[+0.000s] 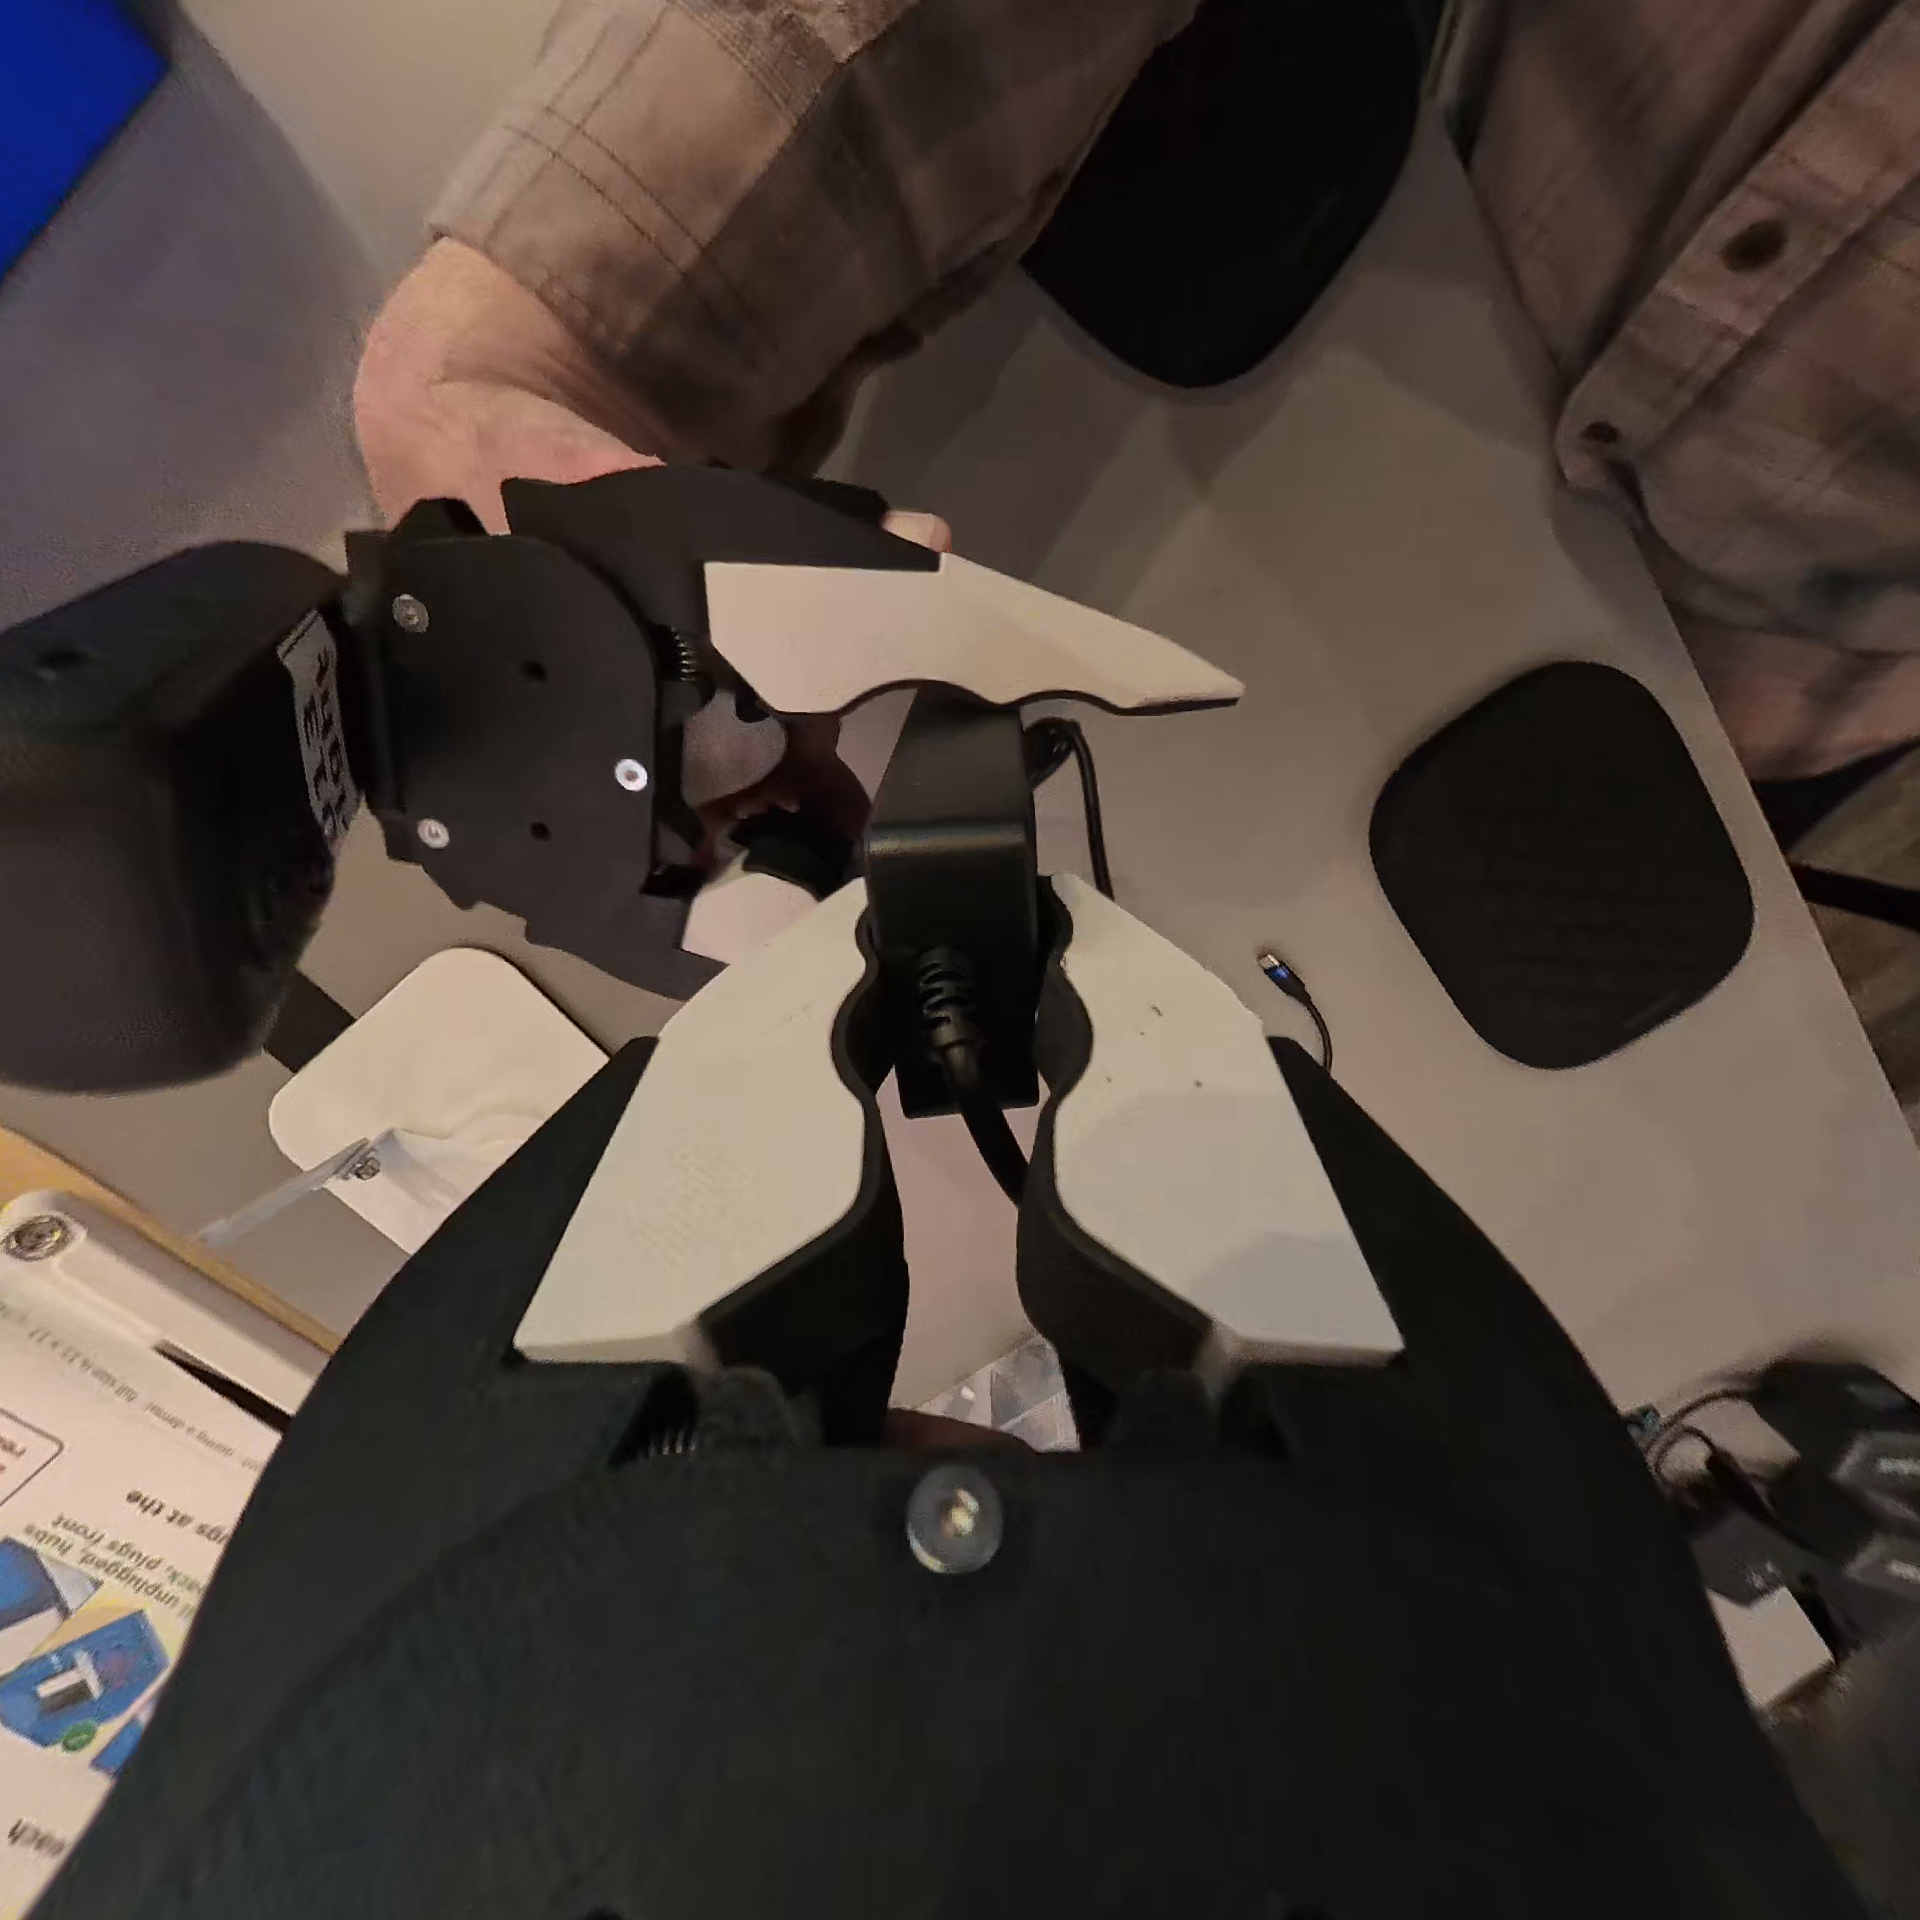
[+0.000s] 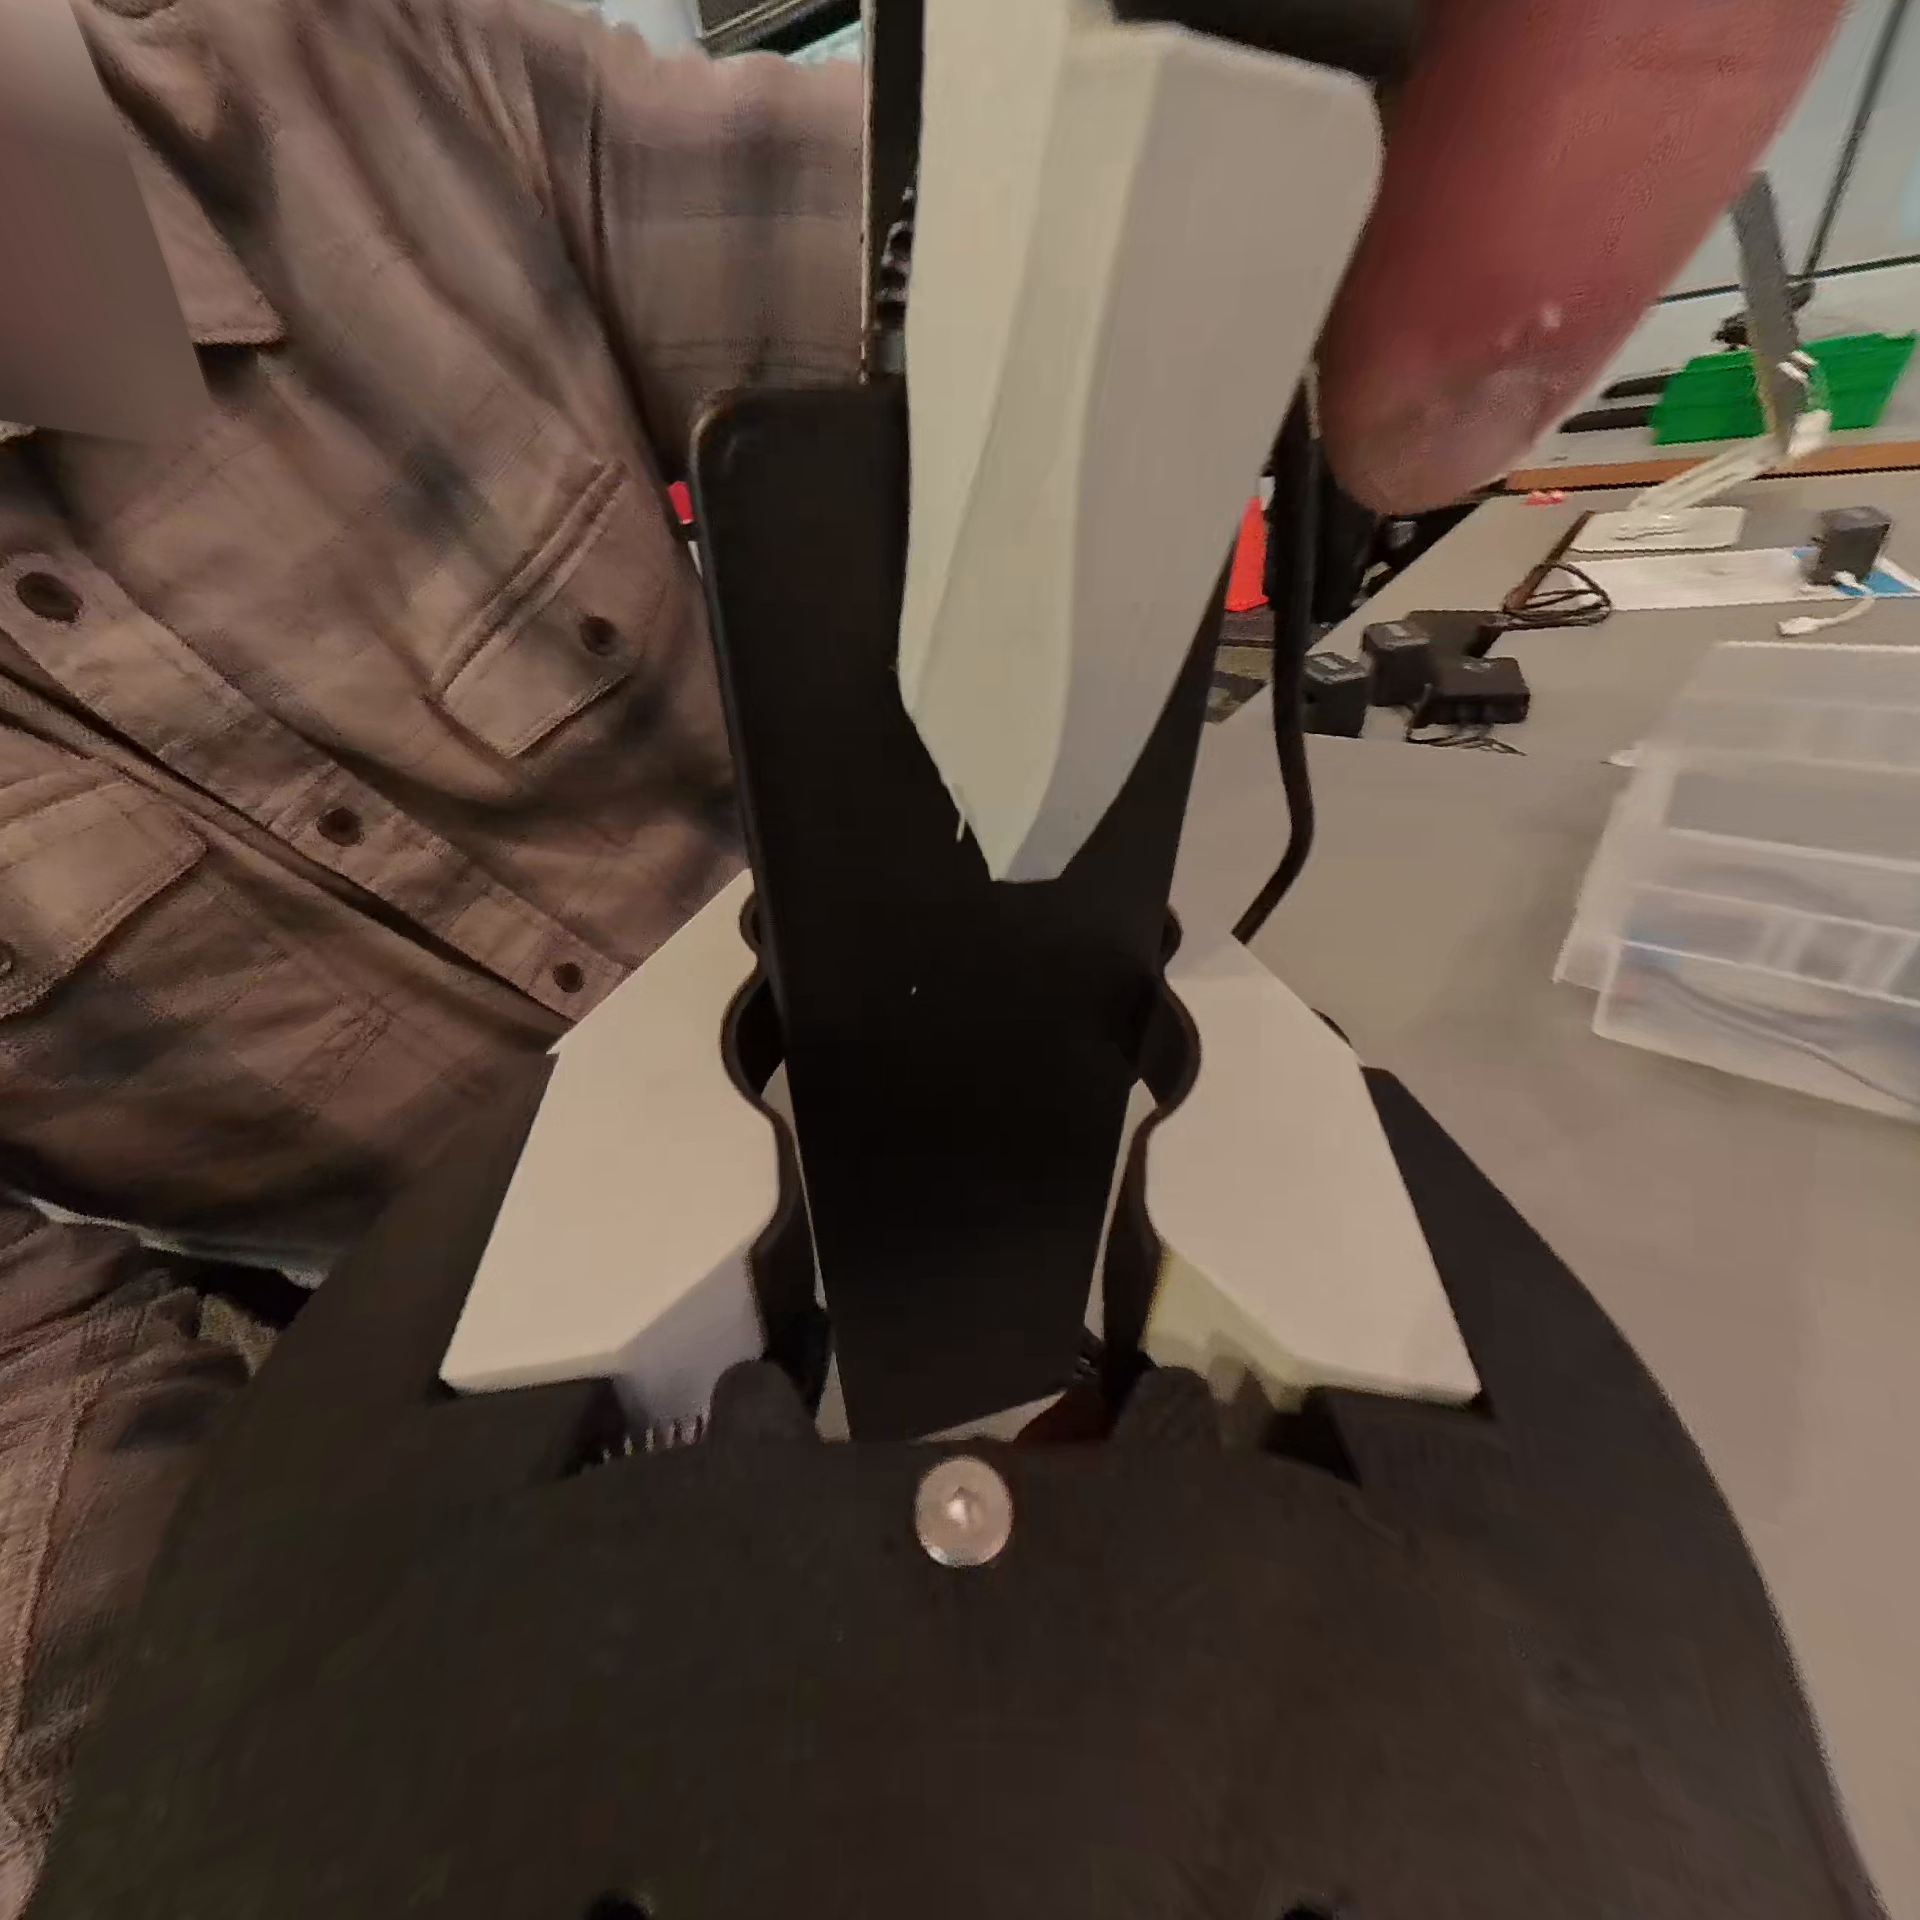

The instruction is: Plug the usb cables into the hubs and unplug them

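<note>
Here, above the grey worktop (image 1: 1299, 582), both tools grip one flat black rectangular USB hub (image 1: 951, 883). Left hand-held gripper (image 1: 954, 935) has its white fingers clamped on the hub's cable end, the black cable (image 1: 992, 1132) trailing between them. Right hand-held gripper (image 2: 961, 997) pinches the hub's far end. A loose black USB cable plug (image 1: 1276, 971) lies on the worktop beside a black rounded pad (image 1: 1558, 862)

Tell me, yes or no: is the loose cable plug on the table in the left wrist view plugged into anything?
No. The loose cable plug lies bare on the grey table, its tip free, beside the black pad.
</note>
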`<state>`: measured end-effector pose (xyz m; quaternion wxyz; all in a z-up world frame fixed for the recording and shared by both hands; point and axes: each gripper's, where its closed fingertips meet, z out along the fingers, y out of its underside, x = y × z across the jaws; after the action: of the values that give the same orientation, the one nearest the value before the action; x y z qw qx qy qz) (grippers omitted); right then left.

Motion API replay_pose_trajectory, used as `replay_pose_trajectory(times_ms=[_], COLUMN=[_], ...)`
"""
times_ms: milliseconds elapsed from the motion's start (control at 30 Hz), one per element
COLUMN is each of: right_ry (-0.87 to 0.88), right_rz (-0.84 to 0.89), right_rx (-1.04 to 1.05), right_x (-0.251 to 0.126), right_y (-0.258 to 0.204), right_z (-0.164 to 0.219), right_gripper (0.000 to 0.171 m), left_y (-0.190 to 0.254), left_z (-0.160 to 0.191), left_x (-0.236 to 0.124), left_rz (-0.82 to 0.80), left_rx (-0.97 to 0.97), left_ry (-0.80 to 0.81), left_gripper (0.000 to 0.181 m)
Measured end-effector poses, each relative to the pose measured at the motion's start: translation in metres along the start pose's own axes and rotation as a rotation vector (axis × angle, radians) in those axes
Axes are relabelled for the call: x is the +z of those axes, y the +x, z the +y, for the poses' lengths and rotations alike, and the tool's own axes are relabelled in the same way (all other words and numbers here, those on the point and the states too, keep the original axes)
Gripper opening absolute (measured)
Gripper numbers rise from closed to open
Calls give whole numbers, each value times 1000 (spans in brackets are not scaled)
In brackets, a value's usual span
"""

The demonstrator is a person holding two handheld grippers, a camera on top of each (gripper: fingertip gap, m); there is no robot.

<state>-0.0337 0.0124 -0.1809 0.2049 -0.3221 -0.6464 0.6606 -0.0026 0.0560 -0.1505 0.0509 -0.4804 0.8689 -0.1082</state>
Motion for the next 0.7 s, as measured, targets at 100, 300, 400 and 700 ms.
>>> replay_pose_trajectory(times_ms=[100, 300, 400, 700], right_ry=[-4, 115, 157, 403], right_rz=[-41, 30, 104, 411], right_rx=[-25, -55, -88, -130], right_x=[9, 6, 0, -50], right_y=[-2, 17, 27, 66], right_z=[1, -13, -22, -58], right_gripper=[66, 65, 65, 66], left_y=[7, -6, -18, -10], left_z=[1, 15, 21, 46], left_x=[1, -8, -23, -90], left_rz=[54, -81, -242, -982], left_rx=[3, -80, -139, -440], left_ry=[-21, -27, 23, 299], left_gripper=[24, 33, 64, 105])
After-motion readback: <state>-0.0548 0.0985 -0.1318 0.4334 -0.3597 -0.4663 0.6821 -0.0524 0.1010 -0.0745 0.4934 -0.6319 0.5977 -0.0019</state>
